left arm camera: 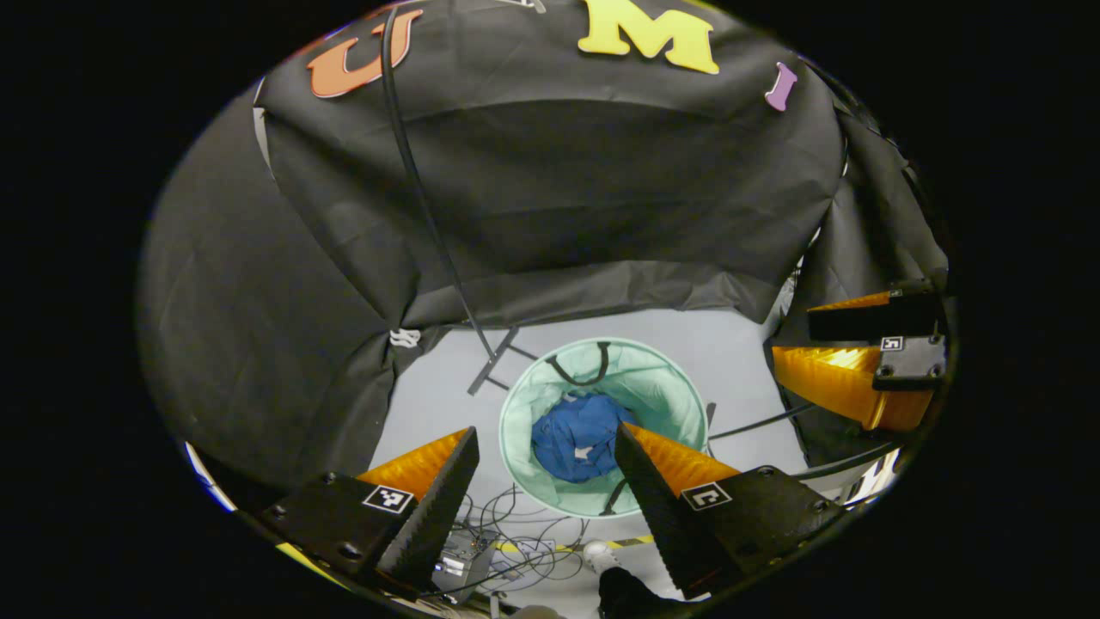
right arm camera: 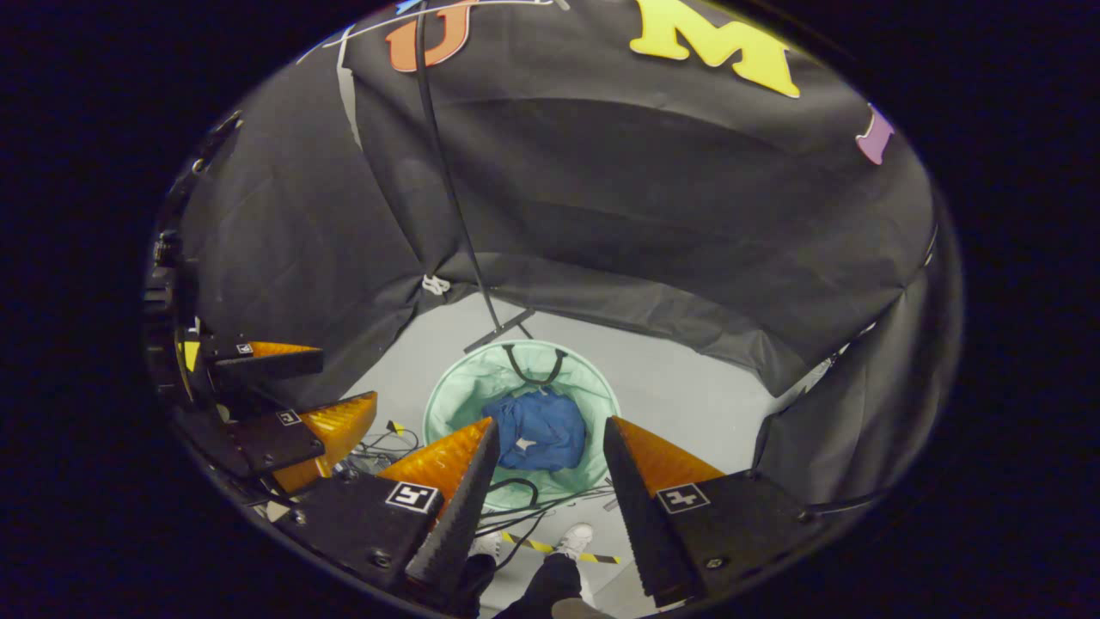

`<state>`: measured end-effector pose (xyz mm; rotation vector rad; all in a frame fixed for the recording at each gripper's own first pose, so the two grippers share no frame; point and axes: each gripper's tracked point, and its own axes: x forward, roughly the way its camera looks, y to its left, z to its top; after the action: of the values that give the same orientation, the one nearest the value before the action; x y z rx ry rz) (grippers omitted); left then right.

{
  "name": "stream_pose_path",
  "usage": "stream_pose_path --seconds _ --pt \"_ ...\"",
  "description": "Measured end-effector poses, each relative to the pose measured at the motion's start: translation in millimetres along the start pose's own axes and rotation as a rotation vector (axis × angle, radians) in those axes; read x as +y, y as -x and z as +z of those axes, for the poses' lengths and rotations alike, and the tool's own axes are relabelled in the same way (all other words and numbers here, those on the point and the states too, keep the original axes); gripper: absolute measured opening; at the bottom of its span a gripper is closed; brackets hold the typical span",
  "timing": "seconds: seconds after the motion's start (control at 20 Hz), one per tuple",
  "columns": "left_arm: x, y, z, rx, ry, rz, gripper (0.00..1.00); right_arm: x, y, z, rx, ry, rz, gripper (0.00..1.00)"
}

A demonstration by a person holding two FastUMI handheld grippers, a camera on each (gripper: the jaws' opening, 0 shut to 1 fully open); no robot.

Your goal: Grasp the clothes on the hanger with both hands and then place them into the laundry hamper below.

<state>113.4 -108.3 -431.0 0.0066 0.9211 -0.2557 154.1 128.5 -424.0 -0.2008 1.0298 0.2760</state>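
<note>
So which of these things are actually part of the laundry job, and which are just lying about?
Part of the job:
blue garment, lying in the hamper
green laundry hamper
left gripper
right gripper

Just lying about:
loose cables on the floor
black stand

No readable words, numbers or brands are showing on any object.

Left gripper (left arm camera: 546,428): each finger base is carrying a square black-and-white marker (left arm camera: 387,499). It is a coded pattern and is not spelling out any letters.

Right gripper (right arm camera: 550,421): the same kind of marker is sitting on each finger base, likewise giving no text.

The left gripper view is also catching a small marker on the right gripper farther off, too small to make out.

Tape (right arm camera: 537,545), striped yellow and black, is lying on the floor (right arm camera: 687,387) as a warning sign, with no wording on it.
</note>
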Motion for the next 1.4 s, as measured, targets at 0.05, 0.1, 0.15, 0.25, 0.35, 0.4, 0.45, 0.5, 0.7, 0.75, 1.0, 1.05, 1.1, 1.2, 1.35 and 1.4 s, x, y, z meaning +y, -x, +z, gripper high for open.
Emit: stream_pose_path --seconds 0.05,0.1,0.15,0.25,0.35,0.4,0.45,0.5,0.7,0.75,1.0,1.05,1.1,1.2,1.35,1.4 --pt "0 11 11 -0.036 0.001 -0.001 0.97 -2 12 6 -0.033 -0.007 -0.012 0.78" --pt "1 21 19 -0.069 -0.001 -0.004 0.97 -5 29 11 -0.064 -0.013 -0.030 0.78" --pt "3 31 23 -0.099 -0.004 -0.008 0.97 -6 42 12 -0.094 -0.019 -0.045 0.78" --pt "6 60 38 -0.164 -0.007 -0.018 0.94 -5 75 17 -0.154 -0.033 -0.072 0.78" --pt "7 87 49 -0.223 0.002 -0.025 0.97 -7 107 24 -0.222 -0.039 -0.094 0.78" --pt "6 98 54 -0.247 0.005 -0.029 0.97 -9 126 26 -0.251 -0.044 -0.104 0.81" --pt "4 109 61 -0.272 0.005 -0.034 0.97 -10 144 28 -0.279 -0.051 -0.107 0.78" --pt "3 119 70 -0.299 -0.002 -0.040 0.97 -12 158 30 -0.307 -0.060 -0.112 0.78" --pt "-12 171 97 -0.422 -0.002 -0.041 0.97 -25 224 40 -0.426 -0.092 -0.126 0.78" --pt "-19 187 101 -0.454 0.003 -0.044 0.98 -30 242 43 -0.458 -0.093 -0.129 0.78" --pt "-37 273 125 -0.604 -0.009 0.004 0.97 -56 344 44 -0.630 -0.101 -0.105 0.93" --pt "-41 289 128 -0.626 -0.009 0.011 1.00 -60 353 44 -0.661 -0.102 -0.094 1.00" --pt "-44 307 132 -0.651 -0.007 0.031 1.00 -64 365 46 -0.693 -0.104 -0.083 1.00" --pt "-51 338 133 -0.710 0.002 0.080 1.00 -70 388 46 -0.759 -0.093 -0.059 1.00" --pt "-61 370 126 -0.761 0.032 0.152 1.00 -85 420 39 -0.848 -0.061 -0.018 1.00" --pt "-61 380 125 -0.772 0.034 0.183 1.00 -89 430 36 -0.872 -0.054 -0.004 1.00"
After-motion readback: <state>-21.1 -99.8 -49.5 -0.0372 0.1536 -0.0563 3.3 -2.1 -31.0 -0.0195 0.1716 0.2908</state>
